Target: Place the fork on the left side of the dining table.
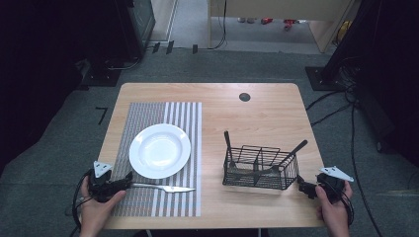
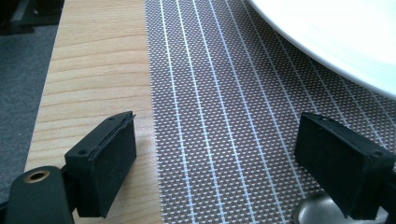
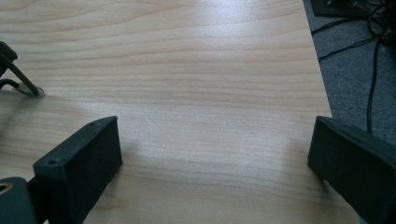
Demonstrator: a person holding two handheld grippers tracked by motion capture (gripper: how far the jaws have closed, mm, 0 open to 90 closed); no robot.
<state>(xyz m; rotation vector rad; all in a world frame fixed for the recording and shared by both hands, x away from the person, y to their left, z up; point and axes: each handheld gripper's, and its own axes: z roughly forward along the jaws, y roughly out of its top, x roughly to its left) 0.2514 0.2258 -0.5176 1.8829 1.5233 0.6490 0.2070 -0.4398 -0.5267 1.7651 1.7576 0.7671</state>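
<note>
A slim silver table knife point(image 1: 165, 187) lies flat on the striped placemat point(image 1: 148, 113), just below the white plate point(image 1: 159, 150), its blade pointing right; no writing is legible on it. The left tongs point(image 1: 127, 180) sit at the handle end, jaws wide apart with nothing clamped. The right tongs point(image 1: 302, 186) rest apart over bare desk point(image 1: 257, 108) beside the wire basket point(image 1: 260, 168).
</note>
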